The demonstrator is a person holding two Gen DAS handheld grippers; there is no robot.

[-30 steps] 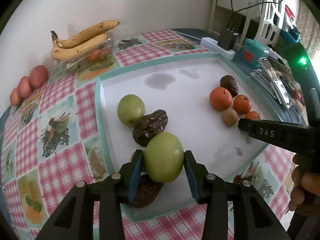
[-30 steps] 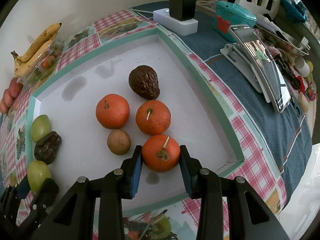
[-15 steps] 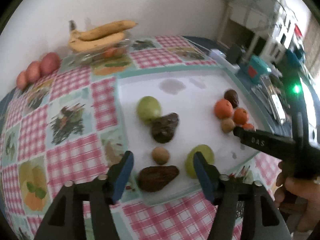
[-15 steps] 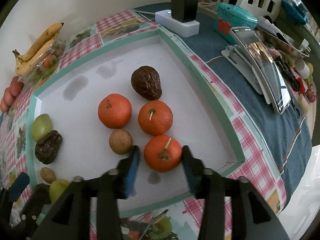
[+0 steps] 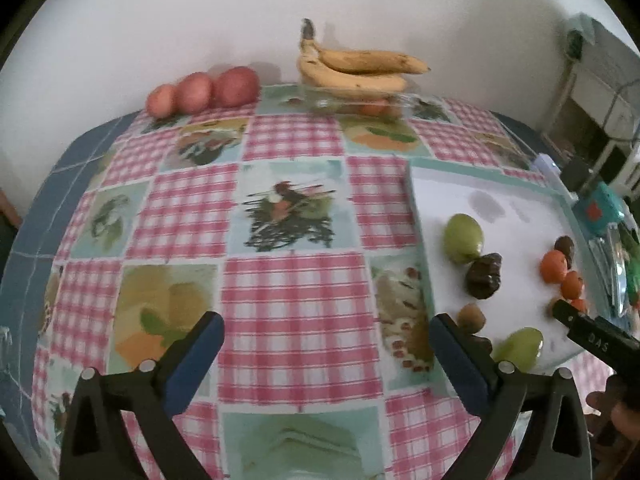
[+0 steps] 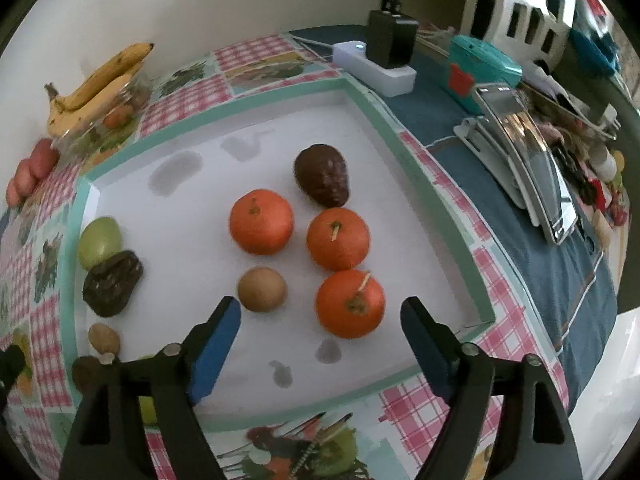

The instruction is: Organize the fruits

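A white tray with a teal rim [image 6: 436, 208] holds the fruit. In the right wrist view three oranges [image 6: 350, 304] sit together with a dark avocado [image 6: 322, 176] and a brown kiwi [image 6: 262, 289]. At the tray's left a green apple [image 6: 99, 237], a dark avocado [image 6: 112, 283] and a small kiwi [image 6: 104, 338] lie. My right gripper [image 6: 320, 316] is open, just behind the nearest orange. My left gripper [image 5: 326, 338] is open and empty over the checked tablecloth, left of the tray [image 5: 418, 216]. A second green apple [image 5: 518, 346] lies by its right finger.
Bananas [image 5: 356, 68] rest on a glass bowl [image 5: 360, 102] at the back, with three red fruits [image 5: 204, 90] beside them. A power strip with charger [image 6: 378, 66], a teal box [image 6: 480, 68] and a phone [image 6: 524, 152] lie right of the tray.
My left gripper let go of the green apple on the tray, opened and swung left over the tablecloth. My right gripper opened off the near orange and pulled back a little.
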